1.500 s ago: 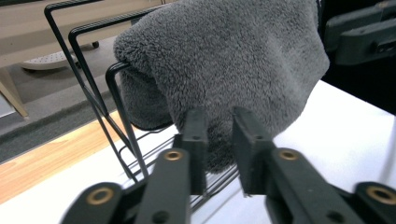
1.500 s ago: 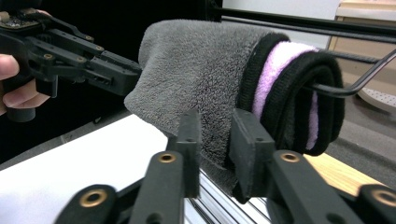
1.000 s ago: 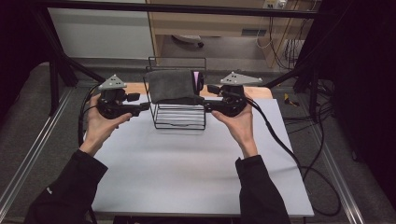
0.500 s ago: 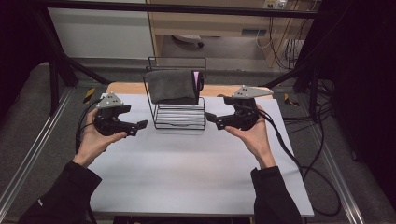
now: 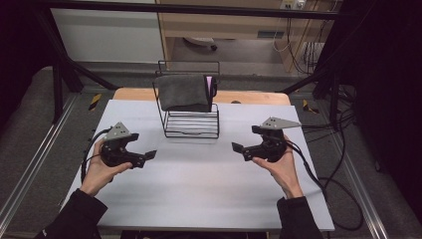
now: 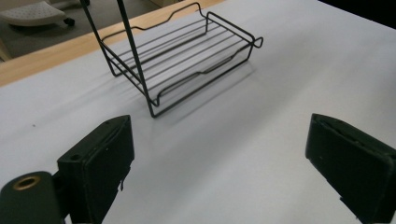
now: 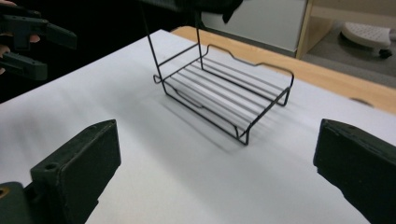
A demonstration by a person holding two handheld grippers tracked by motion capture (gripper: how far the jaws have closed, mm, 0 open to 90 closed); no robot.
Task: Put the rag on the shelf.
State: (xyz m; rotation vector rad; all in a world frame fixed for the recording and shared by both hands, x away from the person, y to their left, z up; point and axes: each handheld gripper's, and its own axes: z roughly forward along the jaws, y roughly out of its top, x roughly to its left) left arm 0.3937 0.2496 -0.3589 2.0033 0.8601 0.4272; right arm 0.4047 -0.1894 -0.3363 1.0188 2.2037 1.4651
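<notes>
A black wire rack (image 5: 191,124) stands at the back middle of the white table (image 5: 199,199). A dark grey cloth (image 5: 183,92) hangs over its top bar, with something pink (image 5: 209,81) just behind it. My left gripper (image 5: 142,148) is held left of and nearer than the rack, open and empty. Right of the rack, my right gripper (image 5: 245,139) is also open and empty. In the left gripper view the wide-open gripper (image 6: 219,158) looks at the rack's base (image 6: 182,56). In the right gripper view the gripper (image 7: 215,163) frames the rack (image 7: 224,88) the same way.
A wooden strip (image 5: 249,97) runs along the table's far edge. Cables (image 5: 323,184) trail off the right side. The left gripper (image 7: 28,39) shows far off at the top left of the right gripper view. Metal frame rails (image 5: 30,164) border the table.
Both grippers have drawn back from the sides of the rack toward the person and spread farther apart. The cloth stays draped on the rack.
</notes>
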